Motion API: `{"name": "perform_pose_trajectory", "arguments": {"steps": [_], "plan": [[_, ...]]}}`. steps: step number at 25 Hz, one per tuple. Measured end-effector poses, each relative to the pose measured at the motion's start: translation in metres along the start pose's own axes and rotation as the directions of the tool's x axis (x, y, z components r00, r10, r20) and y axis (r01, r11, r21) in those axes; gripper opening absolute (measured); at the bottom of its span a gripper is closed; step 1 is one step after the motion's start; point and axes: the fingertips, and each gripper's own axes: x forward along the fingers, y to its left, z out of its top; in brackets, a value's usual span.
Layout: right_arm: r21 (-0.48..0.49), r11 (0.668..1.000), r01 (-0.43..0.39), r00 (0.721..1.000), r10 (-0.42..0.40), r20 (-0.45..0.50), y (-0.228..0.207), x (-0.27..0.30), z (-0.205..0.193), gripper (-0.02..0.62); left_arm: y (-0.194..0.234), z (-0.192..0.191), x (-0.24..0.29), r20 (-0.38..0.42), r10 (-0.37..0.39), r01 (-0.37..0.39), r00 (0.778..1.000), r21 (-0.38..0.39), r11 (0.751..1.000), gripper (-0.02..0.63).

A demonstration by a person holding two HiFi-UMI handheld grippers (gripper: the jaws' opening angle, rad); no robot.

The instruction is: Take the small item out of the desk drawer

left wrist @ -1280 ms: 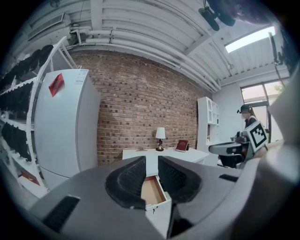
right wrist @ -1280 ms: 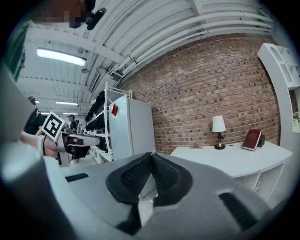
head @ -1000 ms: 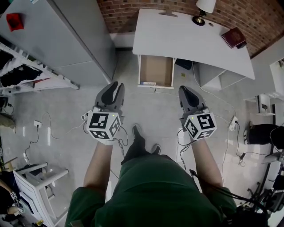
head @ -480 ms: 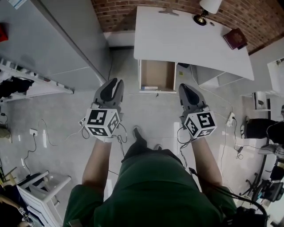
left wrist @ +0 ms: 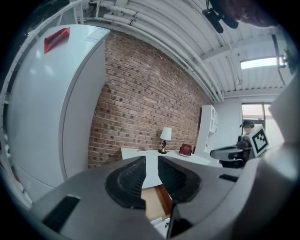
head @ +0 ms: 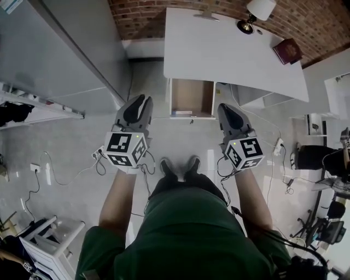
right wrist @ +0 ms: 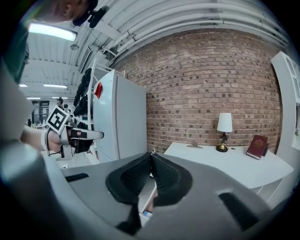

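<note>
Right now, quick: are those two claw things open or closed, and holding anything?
Left gripper: open by a narrow gap, nothing between its jaws.
Right gripper: shut, tips together, holding nothing.

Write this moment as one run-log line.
stage: nothing grasped yet | left hand-held gripper: open, empty | right hand-held gripper: shut, empty | drawer: open | small item: inside drawer, at front

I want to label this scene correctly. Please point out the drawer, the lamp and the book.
drawer [head: 191,94]: head view, its bare brown bottom.
lamp [head: 261,7]: head view, the white shade.
book [head: 288,50]: head view, middle of the red cover.
</note>
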Motion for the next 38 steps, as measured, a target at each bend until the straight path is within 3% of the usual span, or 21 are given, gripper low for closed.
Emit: {"name": "perform_pose_trajectory", "arguments": {"steps": [6,15,25,32,38], "plan": [[0.025,0.999,-0.043,0.999,0.043,-0.014,-0.011,0.022,-0.013,0.003,0.0,-0.002,0.022,-0.029,0.01,-0.009,1.0,0.022,1.0,0.072],[0.019,0.982,-0.186,0.979,0.187,-0.084,-0.036,0.081,-0.044,0.003,-0.005,-0.017,0.064,-0.102,0.075,-0.07,0.992,0.051,0.996,0.072],[0.014,0.911,-0.413,0.886,0.405,-0.228,-0.053,0.127,-0.113,0.003,-0.002,-0.053,0.107,-0.186,0.223,-0.229,0.957,-0.008,0.973,0.072],[-0.011,0.885,-0.465,0.852,0.444,-0.277,-0.063,0.148,-0.145,0.003,0.003,-0.07,0.105,-0.233,0.286,-0.295,0.929,-0.002,0.956,0.072],[-0.001,0.891,-0.454,0.844,0.43,-0.321,-0.073,0.163,-0.177,0.014,0.008,-0.089,0.12,-0.253,0.288,-0.297,0.924,0.001,0.955,0.072]]}}
